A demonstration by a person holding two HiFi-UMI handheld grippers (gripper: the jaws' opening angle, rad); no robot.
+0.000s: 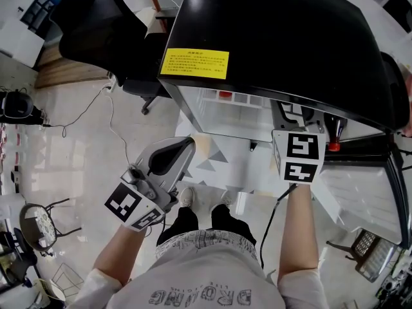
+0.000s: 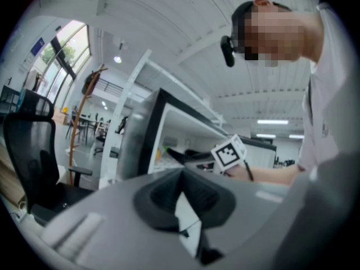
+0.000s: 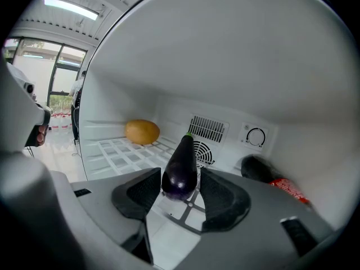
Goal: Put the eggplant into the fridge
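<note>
A dark purple eggplant (image 3: 181, 165) lies on the white wire shelf (image 3: 112, 151) inside the fridge (image 1: 277, 31), its green stem toward the back wall. My right gripper (image 3: 180, 180) reaches into the fridge with its jaws open on either side of the eggplant's fat end, and the pads do not press on it. In the head view only its marker cube (image 1: 297, 156) shows below the fridge's black top. My left gripper (image 1: 183, 148) hangs outside the fridge at the lower left, shut and empty (image 2: 183, 176).
A yellow-orange fruit (image 3: 142, 132) sits at the shelf's back left. A dark bottle with a red label (image 3: 270, 176) lies at the right. Outside, a black office chair (image 1: 96, 24) stands at the left, and a cable (image 1: 109, 118) runs over the floor.
</note>
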